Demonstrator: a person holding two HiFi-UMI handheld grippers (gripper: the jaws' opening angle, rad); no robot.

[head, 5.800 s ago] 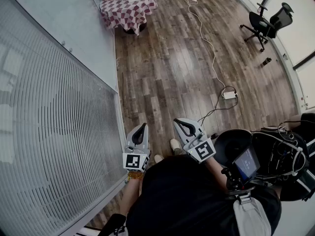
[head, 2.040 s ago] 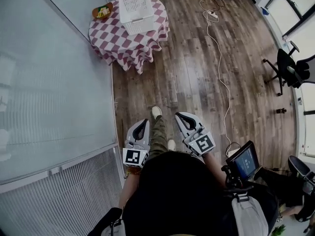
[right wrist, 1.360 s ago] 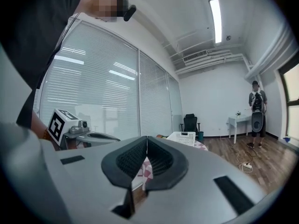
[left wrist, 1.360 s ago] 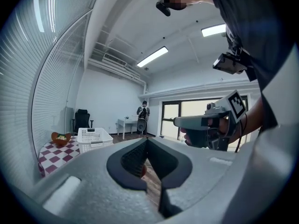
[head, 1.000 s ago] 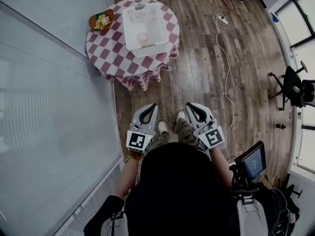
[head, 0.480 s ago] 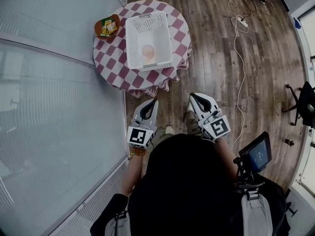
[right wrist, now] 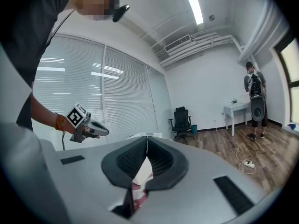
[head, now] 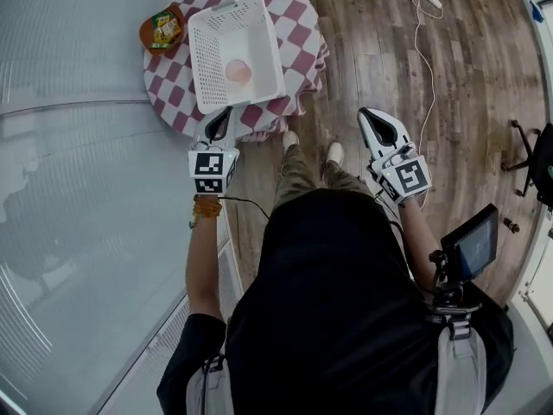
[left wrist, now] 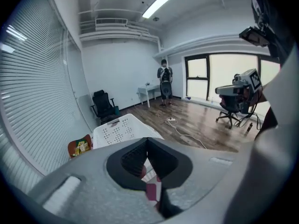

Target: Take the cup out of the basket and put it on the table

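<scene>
On the head view my left arm is stretched out ahead, wrist banded, and the left tongs [head: 225, 115] reach the near edge of the round, checked worktop [head: 298, 37]. Their tip is just beside the near corner of the white basket [head: 206, 59]. My right arm is bent closer to the body. The right tongs [head: 369, 118] hang over the wooden floor [head: 371, 50], to the right of the worktop and apart from it. The pink cup [head: 238, 71] sits inside the basket, near its near end, with neither tool touching it. A small bowl of snacks [head: 161, 29] stands on the worktop to the left of the basket.

On the left gripper view the two jaws meet tip to tip, with nothing between them. The tool tilts downward, with the basket just past the tips and checked cloth showing through the gap below them.

On the right gripper view the jaws are likewise pressed together and empty. The tool looks roughly level across the room. My left hand and its tool show to the left, well apart.
</scene>
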